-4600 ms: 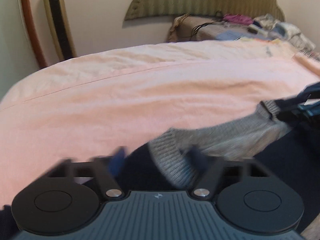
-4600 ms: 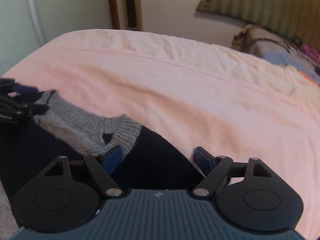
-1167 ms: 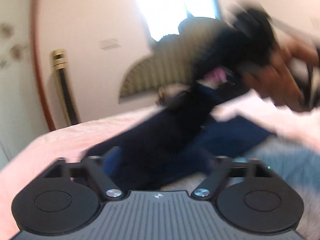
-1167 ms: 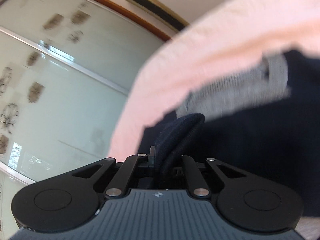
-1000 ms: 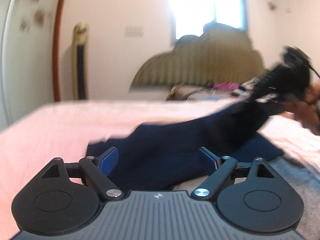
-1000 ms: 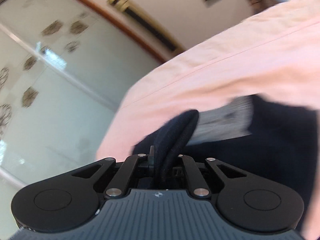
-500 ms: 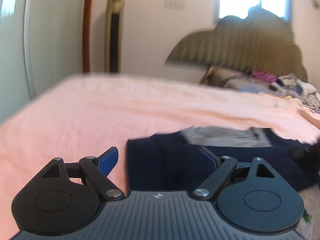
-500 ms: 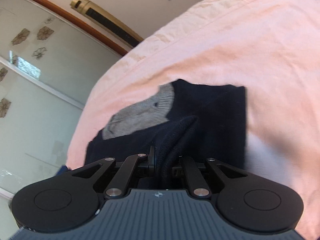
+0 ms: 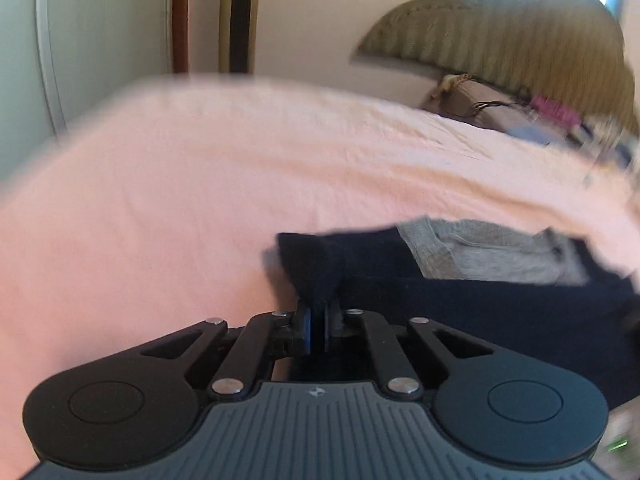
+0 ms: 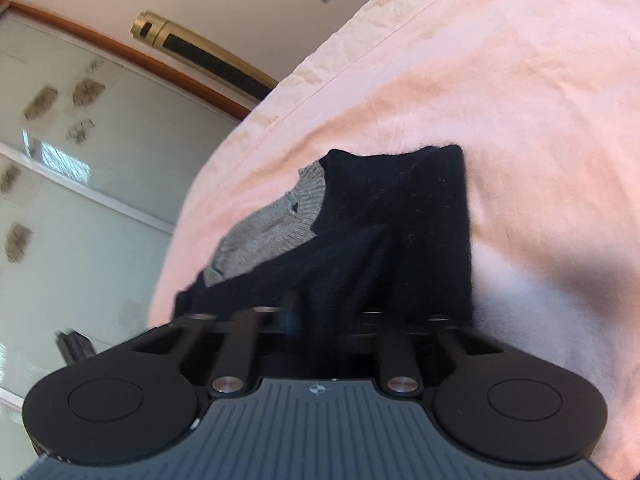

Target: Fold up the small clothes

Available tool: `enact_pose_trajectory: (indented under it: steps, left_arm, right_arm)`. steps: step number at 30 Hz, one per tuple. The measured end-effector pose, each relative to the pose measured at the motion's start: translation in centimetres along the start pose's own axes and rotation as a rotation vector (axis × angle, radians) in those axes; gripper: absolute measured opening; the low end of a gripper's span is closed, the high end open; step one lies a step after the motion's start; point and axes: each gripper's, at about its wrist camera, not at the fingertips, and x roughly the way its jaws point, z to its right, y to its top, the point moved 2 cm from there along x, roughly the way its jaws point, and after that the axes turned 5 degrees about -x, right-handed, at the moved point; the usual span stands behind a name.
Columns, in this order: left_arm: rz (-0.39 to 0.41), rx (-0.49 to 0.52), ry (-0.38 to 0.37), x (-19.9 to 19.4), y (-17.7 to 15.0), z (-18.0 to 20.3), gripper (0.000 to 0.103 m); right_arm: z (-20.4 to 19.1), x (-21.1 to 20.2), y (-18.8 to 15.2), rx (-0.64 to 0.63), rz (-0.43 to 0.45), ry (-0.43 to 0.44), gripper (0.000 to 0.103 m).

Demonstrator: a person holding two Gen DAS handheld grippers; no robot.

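1. A pink bedsheet (image 9: 200,200) is filling most of both views. In the left wrist view its far edge is running from nine o'clock up to about one o'clock, and it is offering wide bare room from nine to twelve o'clock of the garment.
2. A ribbed olive headboard (image 9: 500,44) is standing against the wall at one o'clock, with a blurred heap of bedding (image 9: 532,116) just below it.
3. Frosted sliding doors (image 10: 60,200) with a wooden frame are lining the left side of the right wrist view, beyond the mattress edge.
4. A navy sweater (image 10: 420,216) with a grey ribbed collar (image 10: 280,224) is lying on the sheet. In the right wrist view its right edge is running straight from one o'clock down toward the gripper, with bare sheet all along three o'clock.
5. The left gripper (image 9: 316,322) has just been closing, and its blue pads are now pinching a raised navy corner of the sweater at its nine o'clock edge.
6. The right gripper (image 10: 320,320) is clamping a bunched navy fold that is rising between its fingers, which are blurred here.
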Motion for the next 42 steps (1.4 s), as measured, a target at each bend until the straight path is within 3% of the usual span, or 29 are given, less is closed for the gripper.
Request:
enact_pose_trajectory:
  steps: [1,3,7,8,11,12,13,14,16,19,20,21,22,23,24,25,27,29,33,35,36,37,38,39,40,42]
  left_arm:
    - [0.033,0.042,0.032,-0.4,-0.3,0.4,0.005]
    - [-0.007,0.043,0.076,0.8,-0.9,-0.1,0.004]
    - [0.040,0.157,0.128,0.7,-1.6,1.3,0.007]
    - [0.037,0.171,0.130,0.3,-1.5,1.3,0.008]
    - [0.025,0.148,0.081,-2.0,-1.7,0.0,0.011]
    - [0.018,0.139,0.067,-3.1,-2.0,-0.6,0.018]
    - [0.006,0.123,0.047,-4.1,-2.5,-1.3,0.029]
    - [-0.021,0.102,0.010,-4.8,-3.2,-1.8,0.036]
    - [-0.066,0.063,-0.041,-5.7,-4.4,-2.5,0.062]
    - [-0.069,0.054,-0.051,-6.2,-6.1,-2.7,0.067]
    - [-0.052,0.060,-0.043,-6.3,-6.4,-2.6,0.067]
    - [-0.046,0.066,-0.037,-6.4,-6.6,-2.4,0.065]
    - [-0.047,0.072,-0.042,-6.5,-6.6,-2.2,0.041]
    - [-0.052,0.083,-0.063,-6.8,-6.5,-1.9,0.026]
    - [-0.054,0.109,-0.066,-7.1,-6.4,-1.5,0.012]
    - [-0.032,0.153,-0.034,-7.6,-6.5,-0.9,0.007]
    - [0.005,0.255,0.039,-7.5,-7.1,-0.3,0.007]
    - [0.038,0.289,0.091,-6.8,-7.6,-0.9,0.007]
    - [0.030,0.243,0.051,-7.5,-7.4,-1.6,0.007]
    - [0.008,0.186,0.016,-8.5,-7.4,-2.6,0.007]
    - [-0.007,0.150,-0.010,-9.3,-7.5,-3.2,0.009]
    - [-0.031,0.112,-0.043,-10.0,-7.8,-3.9,0.017]
    - [-0.063,0.073,-0.074,-10.6,-8.3,-4.7,0.025]
    - [-0.096,0.034,-0.100,-11.1,-9.0,-5.5,0.045]
    - [-0.112,-0.003,-0.128,-11.6,-9.8,-6.1,0.059]
    - [-0.089,0.000,-0.153,-12.7,-11.2,-6.2,0.062]
  right_arm:
    - [-0.3,-0.3,-0.1,-0.027,0.008,-0.011,0.011]
    - [0.1,-0.3,-0.4,-0.059,0.004,-0.052,0.008]
    - [1.6,-0.1,-0.8,-0.001,0.038,-0.002,0.007]
    - [1.5,-0.3,-0.8,0.006,0.048,0.004,0.011]
    - [1.0,-2.3,-1.2,0.032,0.088,0.033,0.048]
    - [0.7,-3.5,-1.5,0.020,0.113,0.033,0.065]
    - [0.2,-4.9,-2.0,-0.006,0.135,0.021,0.072]
    - [-0.2,-6.1,-2.7,-0.039,0.145,0.002,0.072]
    - [-0.4,-7.5,-3.9,-0.087,0.120,-0.078,0.072]
    - [-0.7,-7.1,-5.7,-0.187,0.064,-0.192,0.067]
    - [-1.0,-6.6,-6.3,-0.224,0.062,-0.218,0.063]
    - [-1.6,-6.2,-6.6,-0.274,0.058,-0.253,0.051]
    - [-2.1,-5.8,-6.8,-0.312,0.037,-0.278,0.019]
    - [-2.0,-5.5,-6.8,-0.303,0.006,-0.276,0.012]
    - [-2.0,-5.5,-6.9,-0.303,-0.003,-0.264,0.012]
    - [-2.2,-5.5,-6.9,-0.322,-0.009,-0.271,0.011]
    - [-2.2,-6.2,-6.9,-0.330,0.004,-0.282,0.011]
    - [-0.9,-7.0,-6.8,-0.286,0.028,-0.299,0.009]
    - [0.0,-7.3,-7.3,-0.203,0.047,-0.242,0.010]
    - [0.1,-7.7,-7.5,-0.156,0.043,-0.217,0.019]
    - [0.0,-8.0,-7.7,-0.142,0.038,-0.202,0.033]
    - [-0.2,-8.6,-8.2,-0.132,0.038,-0.177,0.050]
    - [-0.4,-9.1,-8.7,-0.131,0.038,-0.157,0.057]
    - [-0.6,-9.5,-9.4,-0.133,0.035,-0.143,0.066]
    - [-0.7,-9.5,-10.0,-0.133,0.017,-0.138,0.066]
    - [-1.4,-9.6,-11.1,-0.176,0.010,-0.141,0.065]
